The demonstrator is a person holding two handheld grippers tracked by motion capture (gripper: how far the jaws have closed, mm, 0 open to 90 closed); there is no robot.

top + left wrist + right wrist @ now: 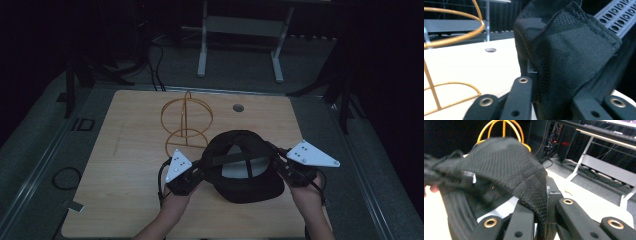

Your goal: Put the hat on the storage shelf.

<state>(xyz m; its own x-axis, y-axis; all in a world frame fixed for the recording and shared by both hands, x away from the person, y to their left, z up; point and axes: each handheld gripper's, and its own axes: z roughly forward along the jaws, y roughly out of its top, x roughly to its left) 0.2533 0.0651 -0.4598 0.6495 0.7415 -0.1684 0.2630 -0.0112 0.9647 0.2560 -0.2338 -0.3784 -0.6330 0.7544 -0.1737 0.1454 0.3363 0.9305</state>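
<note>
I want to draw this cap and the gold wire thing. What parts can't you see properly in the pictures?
- Cap front, high view: turned underside up, so any badge is hidden.
- Wire stand, right gripper view: the cap covers its lower part.
- Wire stand's top, left gripper view: cut off by the picture's edge.
- Far room, high view: too dark.
- Cap, right gripper view: blurred.

Black mesh cap (245,170) — upside down, opening up, brim toward the person — lifted above the table.

One black cap (243,167), one gold wire stand (186,121), two grippers, one table (130,165)
</note>
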